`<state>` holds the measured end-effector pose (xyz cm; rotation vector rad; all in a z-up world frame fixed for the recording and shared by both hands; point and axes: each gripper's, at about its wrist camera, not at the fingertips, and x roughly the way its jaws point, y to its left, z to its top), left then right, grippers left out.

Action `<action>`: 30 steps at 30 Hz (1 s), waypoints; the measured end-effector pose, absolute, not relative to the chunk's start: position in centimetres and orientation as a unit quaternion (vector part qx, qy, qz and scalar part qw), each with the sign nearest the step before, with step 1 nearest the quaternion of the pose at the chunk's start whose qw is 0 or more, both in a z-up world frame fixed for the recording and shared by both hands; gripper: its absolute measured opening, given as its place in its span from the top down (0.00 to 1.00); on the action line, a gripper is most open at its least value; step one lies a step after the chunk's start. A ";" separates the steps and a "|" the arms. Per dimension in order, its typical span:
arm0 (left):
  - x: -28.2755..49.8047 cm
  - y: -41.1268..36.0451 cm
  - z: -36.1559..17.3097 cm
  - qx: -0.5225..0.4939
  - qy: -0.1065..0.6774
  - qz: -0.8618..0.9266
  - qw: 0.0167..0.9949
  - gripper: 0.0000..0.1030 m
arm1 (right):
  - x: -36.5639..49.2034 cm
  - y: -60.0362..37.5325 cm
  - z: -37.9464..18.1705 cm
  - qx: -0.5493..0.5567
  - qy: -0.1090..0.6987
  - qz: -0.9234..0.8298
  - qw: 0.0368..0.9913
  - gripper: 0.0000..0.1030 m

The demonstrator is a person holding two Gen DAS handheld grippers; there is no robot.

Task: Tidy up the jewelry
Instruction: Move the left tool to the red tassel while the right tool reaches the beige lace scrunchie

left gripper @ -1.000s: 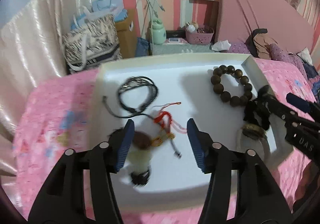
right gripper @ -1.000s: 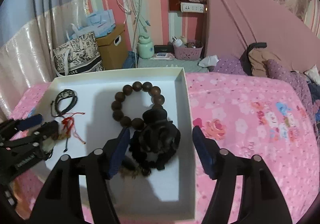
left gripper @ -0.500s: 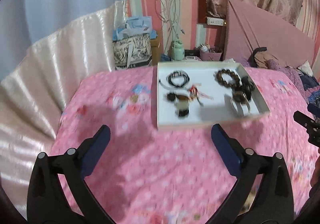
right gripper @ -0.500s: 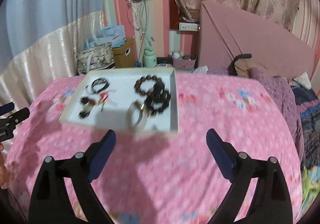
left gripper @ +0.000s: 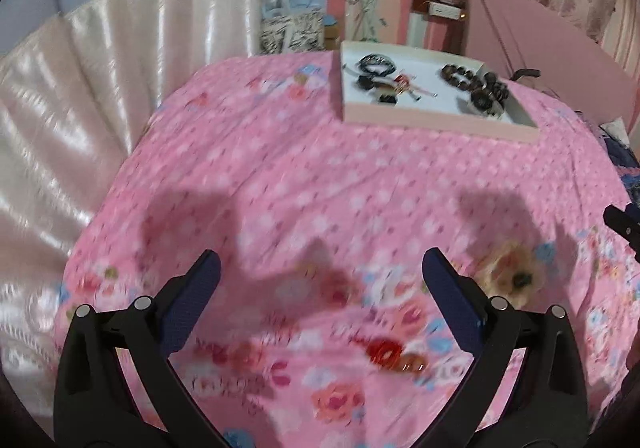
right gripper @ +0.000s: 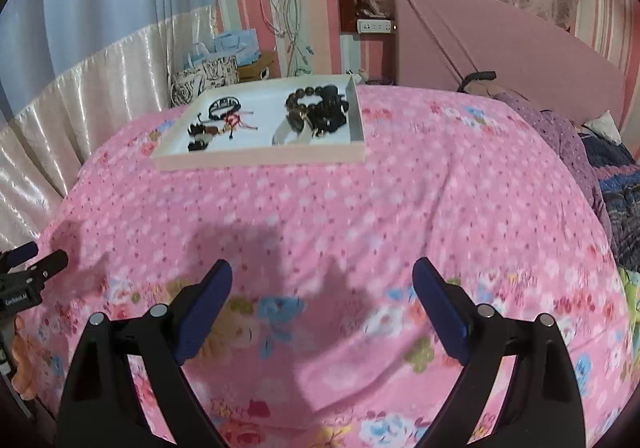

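Gaping tongs (left gripper: pixel 320 274) over floral quilt (left gripper: pixel 320 175); beaded bracelets fill tray (left gripper: pixel 436 123).

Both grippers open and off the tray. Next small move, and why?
Probably none beyond parking: the left gripper and right gripper are both open and empty over the bedspread, and all visible jewelry, including the bead bracelet and black cord, lies inside the tray. I'd hold and check the tray.

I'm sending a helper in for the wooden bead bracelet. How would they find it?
On the pink floral bedspread sits a shallow white tray. The wooden bead bracelet lies in the tray's far right part, beside a black beaded cluster. It alone is a ring of large, round, dark brown beads.
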<state>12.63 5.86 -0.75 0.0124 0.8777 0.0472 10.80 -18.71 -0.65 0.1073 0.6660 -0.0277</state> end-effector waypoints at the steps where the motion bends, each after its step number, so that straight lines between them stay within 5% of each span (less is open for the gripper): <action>1: 12.3 5.9 -1.0 0.003 0.423 0.023 0.906 0.03 | 10.5 -18.5 -1.0 0.053 0.323 -0.018 0.945 0.11; 26: 11.3 4.4 -7.1 -0.028 0.475 -0.029 0.879 0.03 | 11.5 -14.0 -5.1 0.027 0.347 0.019 0.937 0.11; 30: 11.4 4.6 -7.0 -0.026 0.474 -0.030 0.880 0.17 | 11.9 -13.6 -5.4 0.025 0.350 0.024 0.936 0.11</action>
